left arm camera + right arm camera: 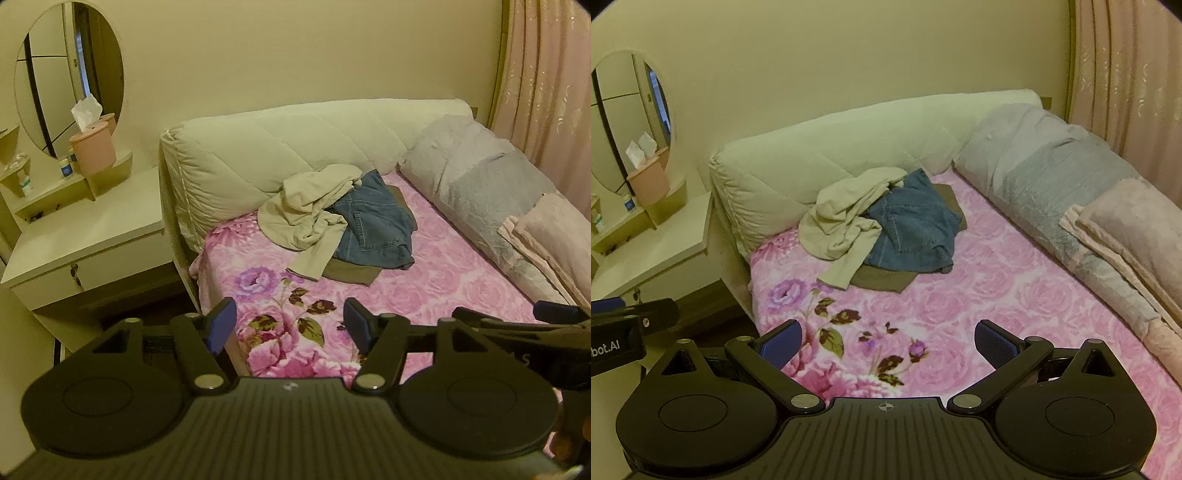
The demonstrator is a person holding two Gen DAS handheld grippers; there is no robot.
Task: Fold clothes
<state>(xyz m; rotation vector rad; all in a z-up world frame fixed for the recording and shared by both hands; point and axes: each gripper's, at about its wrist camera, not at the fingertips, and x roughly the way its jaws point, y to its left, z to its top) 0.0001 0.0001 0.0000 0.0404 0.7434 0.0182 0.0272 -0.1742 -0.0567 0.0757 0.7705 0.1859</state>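
Note:
A heap of clothes lies at the head of the bed: a cream top (310, 214) (842, 218) with a sleeve hanging toward me, blue jeans (376, 225) (916, 229) beside it, and an olive garment (351, 273) (882, 282) underneath. My left gripper (290, 326) hovers open over the near part of the pink floral blanket (424, 291), well short of the heap, nothing between its fingers. My right gripper (888, 343) is also open and empty above the blanket (979, 295). Each gripper shows at the edge of the other's view.
A padded cream headboard (280, 144) backs the bed. A rolled grey quilt (476, 177) and folded pink blankets (554, 236) line the right side by a curtain (546, 74). A white dressing table (81, 236) with a round mirror and a pink tissue box (92, 151) stands left.

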